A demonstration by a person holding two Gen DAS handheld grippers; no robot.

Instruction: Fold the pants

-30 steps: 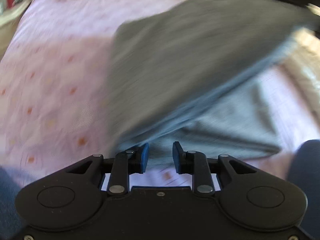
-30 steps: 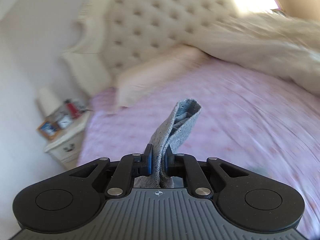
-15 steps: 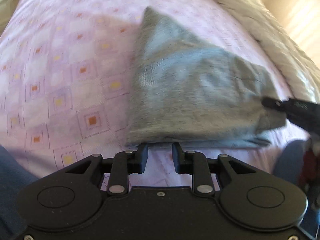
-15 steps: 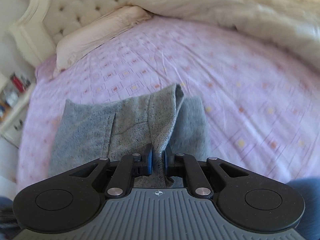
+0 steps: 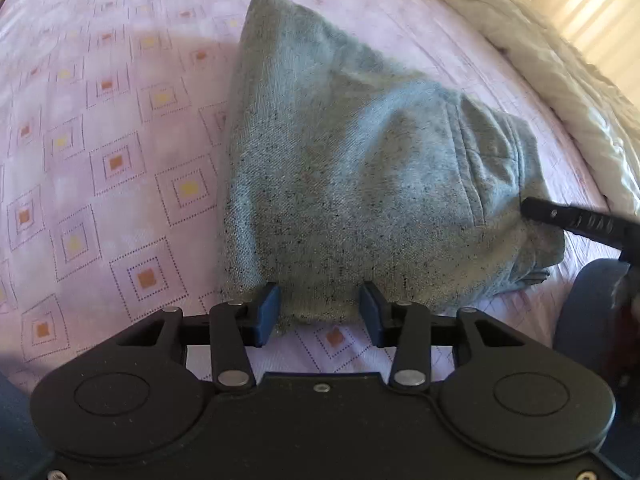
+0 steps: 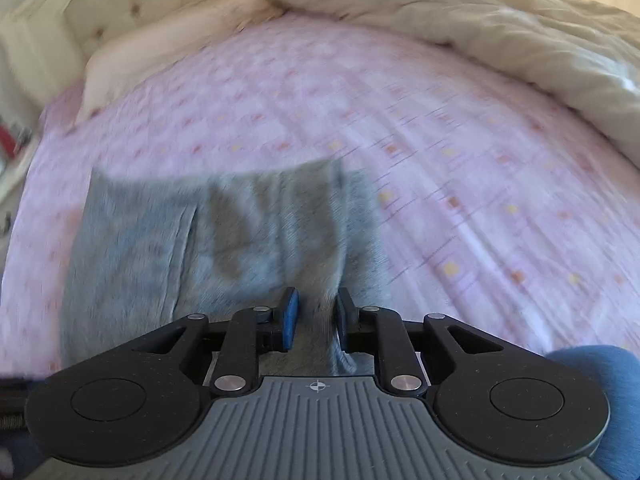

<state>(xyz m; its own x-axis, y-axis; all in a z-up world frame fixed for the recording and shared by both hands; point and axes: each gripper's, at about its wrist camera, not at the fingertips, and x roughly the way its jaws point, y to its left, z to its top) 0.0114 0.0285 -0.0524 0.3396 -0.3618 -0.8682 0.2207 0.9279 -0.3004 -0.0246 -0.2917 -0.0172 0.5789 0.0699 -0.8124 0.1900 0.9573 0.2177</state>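
Jaws opening, both grippers, over pants (image 5: 360,184).

The pink patterned bedsheet (image 5: 100,160) lies bare left of the folded grey pants (image 5: 360,184); a cream duvet (image 5: 560,80) banks along the right; pillow (image 6: 160,52) and tufted headboard (image 6: 132,4) close the far end.

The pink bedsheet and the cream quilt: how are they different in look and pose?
The pink bedsheet lies flat with small square patterns; the cream quilt is plain and bunched up at the bed's edge. The bedsheet carries the grey pants; the quilt carries nothing visible. Both are on the bed.
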